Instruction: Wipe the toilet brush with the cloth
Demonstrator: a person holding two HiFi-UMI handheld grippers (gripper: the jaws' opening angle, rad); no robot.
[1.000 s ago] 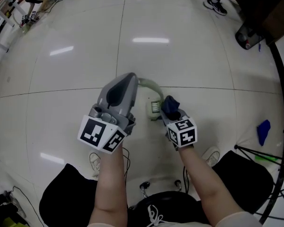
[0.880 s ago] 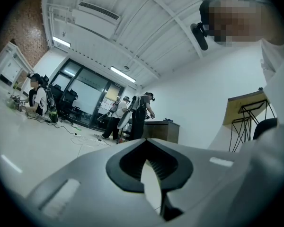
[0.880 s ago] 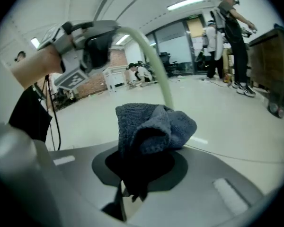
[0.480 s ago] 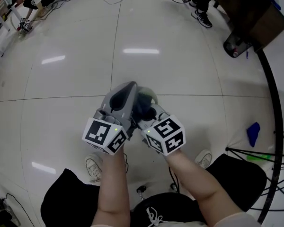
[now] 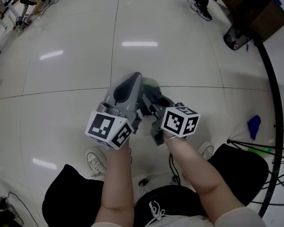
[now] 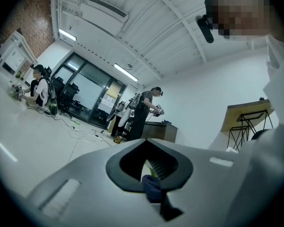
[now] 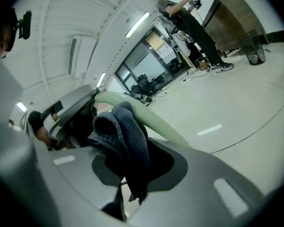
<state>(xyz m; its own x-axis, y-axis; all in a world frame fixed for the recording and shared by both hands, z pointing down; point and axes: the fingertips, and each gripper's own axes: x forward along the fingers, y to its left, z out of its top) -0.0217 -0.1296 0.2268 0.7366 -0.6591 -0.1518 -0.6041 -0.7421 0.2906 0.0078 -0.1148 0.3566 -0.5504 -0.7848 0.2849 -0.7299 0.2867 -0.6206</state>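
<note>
from above, the left gripper (image 5: 131,79) hides nearly all of the toilet brush (image 5: 152,83); we see only a sliver of pale green past its tip. the left gripper view shows its jaws closed on the brush, with bristles and a bit of green visible through the opening between them and the rest cut off. the cloth (image 7: 125,136) is just a dark lump from above. the right gripper view shows it pressed against the green handle, pinched in the closed jaws of the right gripper (image 7: 135,174), above the floor (image 5: 61,93).
</note>
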